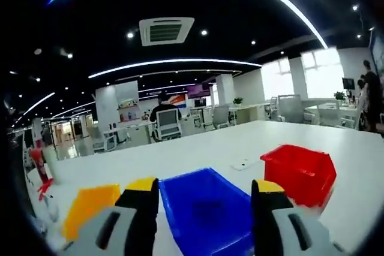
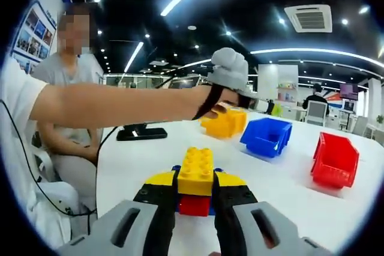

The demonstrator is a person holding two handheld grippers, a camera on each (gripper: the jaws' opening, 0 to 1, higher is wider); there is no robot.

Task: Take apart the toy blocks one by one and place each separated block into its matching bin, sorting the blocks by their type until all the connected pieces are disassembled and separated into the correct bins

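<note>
While you hold both tools above the white table (image 1: 198,148), this is how things lie:

Left gripper (image 1: 204,199): your jaws stand wide apart with nothing between them, raised over the bins. In the right gripper view you see this same tool (image 2: 228,70) at the end of your outstretched arm (image 2: 114,105), above the far bins.

Right gripper (image 2: 195,199): your jaws are closed on the stack of plastic toy blocks (image 2: 195,181), a studded yellow brick on top, a red block under it and a sliver of blue at the sides. You hold the stack near you, just above the table.

Blue plastic bin (image 1: 207,211): it sits straight ahead between your left jaws.

Red plastic bin (image 1: 300,172): right of the blue one, a little apart.

Yellow plastic bin (image 1: 90,208): left of the blue one.

Bin row from the right gripper view: yellow (image 2: 225,123), blue (image 2: 267,136), red (image 2: 335,160), running left to right, well beyond the stack.

Seated person (image 2: 69,88): at the table's left edge.
</note>
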